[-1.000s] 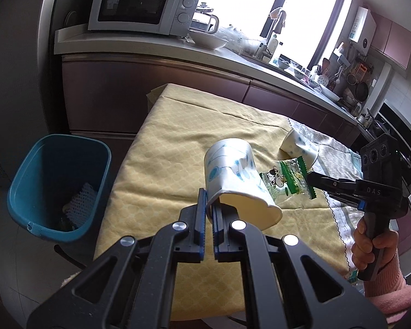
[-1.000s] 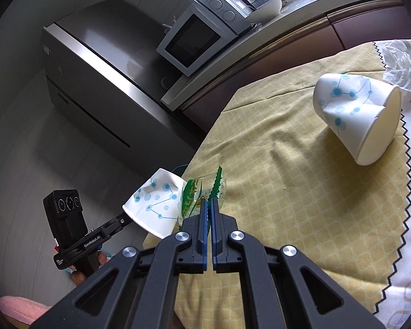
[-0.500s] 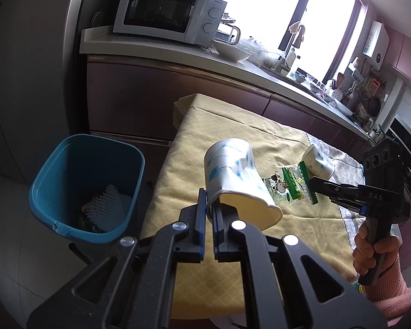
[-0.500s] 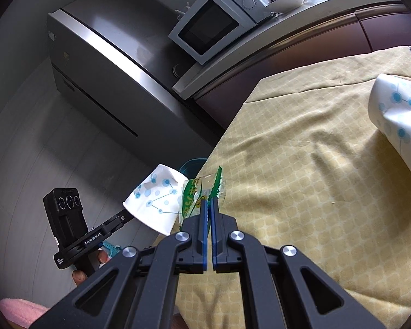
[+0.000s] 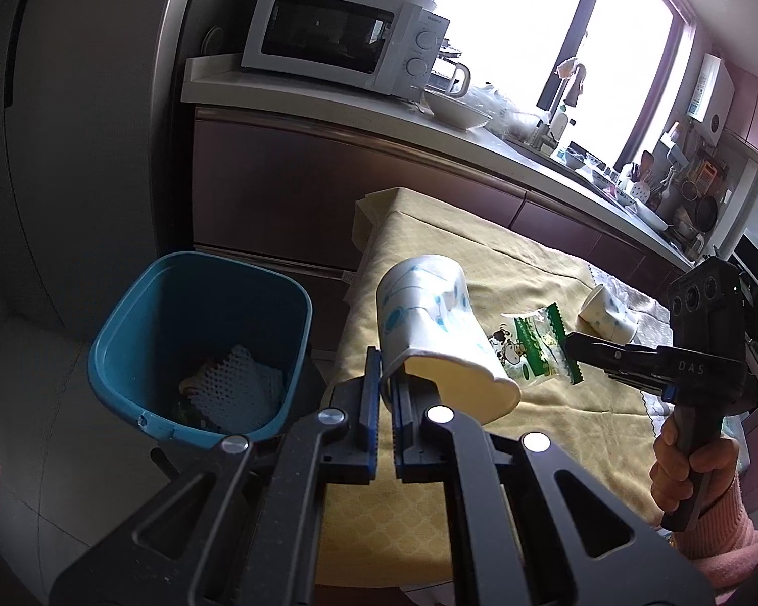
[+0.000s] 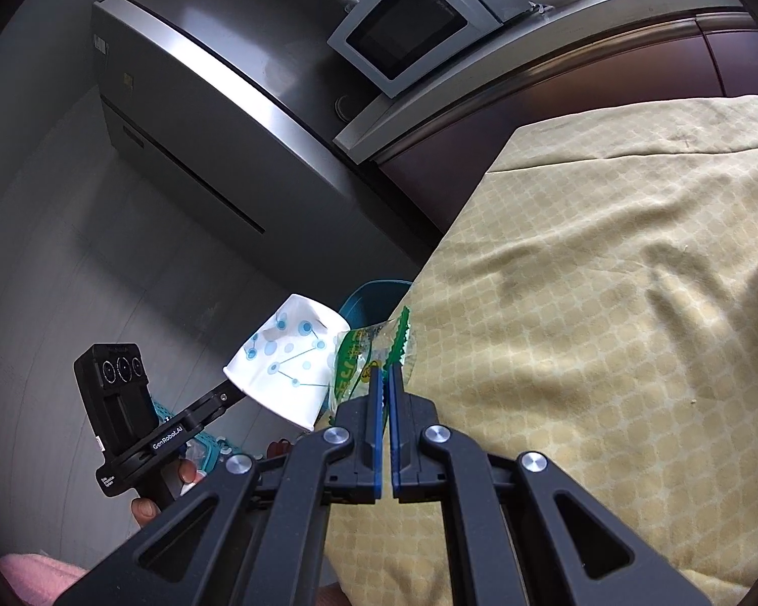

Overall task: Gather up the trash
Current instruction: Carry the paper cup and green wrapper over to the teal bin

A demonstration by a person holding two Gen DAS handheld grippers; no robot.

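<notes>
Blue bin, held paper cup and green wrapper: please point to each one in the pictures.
Blue bin (image 5: pixel 126 343): left wrist view, on its outer wall.
Paper cup (image 5: pixel 429 323): left wrist view, on its printed side.
Green wrapper (image 6: pixel 361 353): right wrist view, on its printed middle.

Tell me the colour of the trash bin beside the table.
Teal blue; the trash bin shows best in the left wrist view.

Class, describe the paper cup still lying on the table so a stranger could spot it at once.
Find the yellow tablecloth below the kitchen counter. Near its far right edge a white paper cup with blue dots lies on its side. Unlike the matching cup pinched in the left gripper, nothing holds it.
</notes>
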